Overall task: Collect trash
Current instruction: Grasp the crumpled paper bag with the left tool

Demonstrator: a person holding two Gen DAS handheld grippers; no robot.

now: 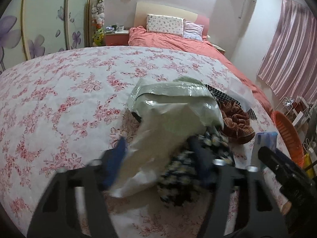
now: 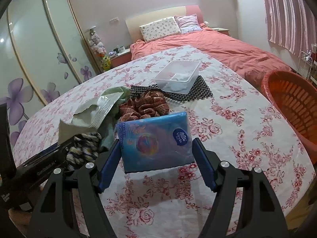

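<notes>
1. Nearest, the right tool (image 2: 156, 159) is seen clamped on a blue tissue pack (image 2: 156, 140), held clear above the floral-clothed counter (image 2: 247, 138).
2. Just beside it, the left tool (image 1: 158, 158) is seen with a pale green wrapper (image 1: 174, 119) between its blurred pads; whether they press on it cannot be told.
3. Against the wrapper, a dark floral cloth (image 1: 198, 158) and a brown cloth (image 2: 146, 105) are bunched.
4. Beyond, a clear tub (image 2: 178, 77) is set on a black mat (image 2: 200, 93).
5. At the counter's right, an orange basket (image 2: 293, 103) is seen.
6. Risk: cloth may be dragged along, because the wrapper lies against it.
</notes>
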